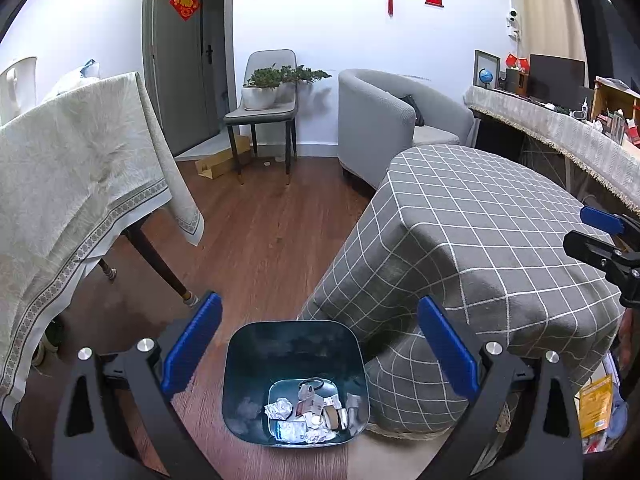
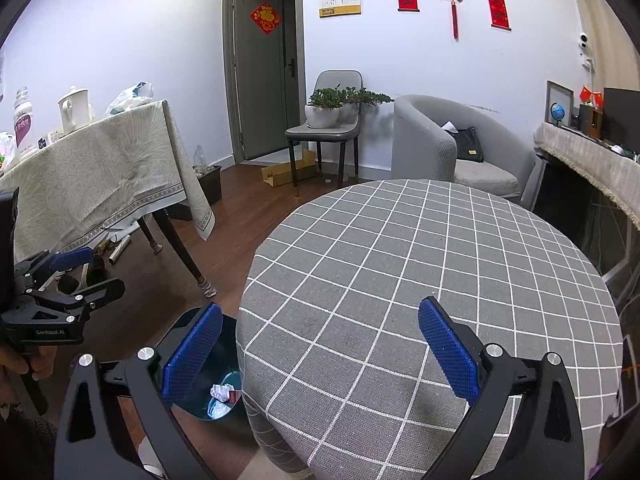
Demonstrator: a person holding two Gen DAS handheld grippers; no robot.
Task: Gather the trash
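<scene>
My left gripper [image 1: 320, 344] hangs over the bin [image 1: 295, 380], fingers spread wide with nothing between them. The trash [image 1: 312, 412], crumpled paper and wrappers, lies at the bin's bottom. The bin stands on the wood floor, right against the skirt of the checked table [image 2: 432, 280]. My right gripper [image 2: 320, 348] hovers above that tabletop, fingers spread and empty too. Farther off I see a chair [image 2: 328, 132] holding potted plants [image 2: 340, 106], then the door [image 2: 268, 80].
</scene>
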